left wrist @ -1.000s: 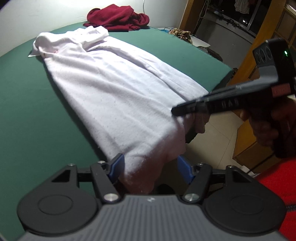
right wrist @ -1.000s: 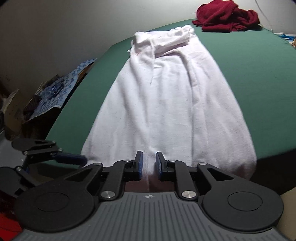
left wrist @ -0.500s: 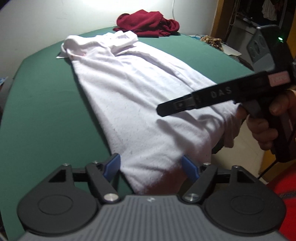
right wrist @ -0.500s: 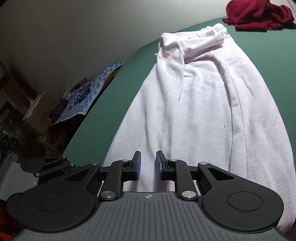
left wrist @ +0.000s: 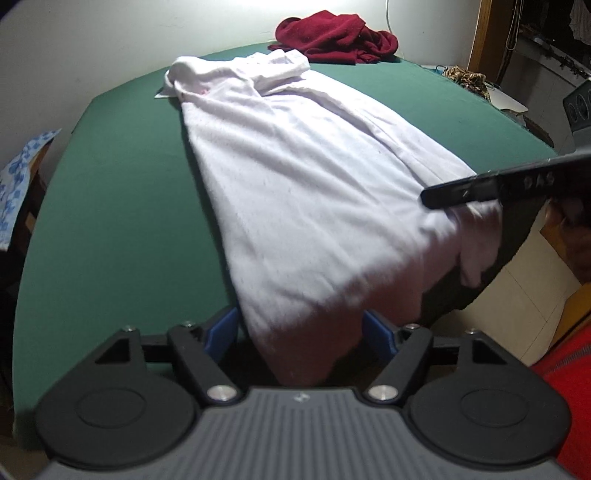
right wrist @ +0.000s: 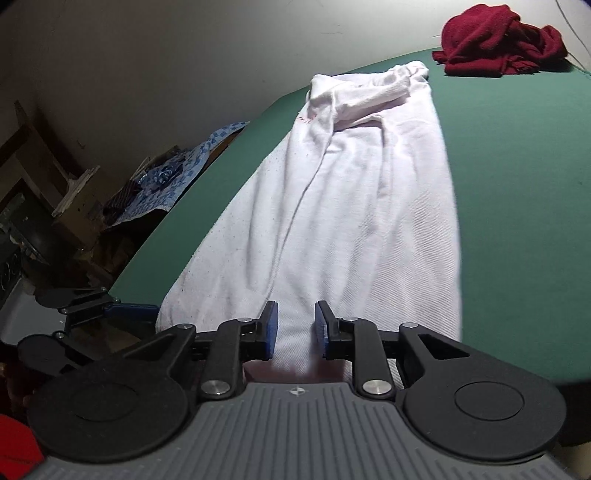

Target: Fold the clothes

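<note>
Closing my spread left claw [left wrist: 299,332] round the soft, floppy white garment's [left wrist: 295,184] hem while my right claw [right wrist: 295,328] is opening, hem cloth between its pads.

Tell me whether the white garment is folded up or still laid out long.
Laid out long: the white garment stretches across the green table, sides folded inward, near end hanging off the edge.

Green-covered table [left wrist: 110,206], white garment [left wrist: 303,192] laid lengthwise, crumpled red garment [left wrist: 336,31] at far end
</note>
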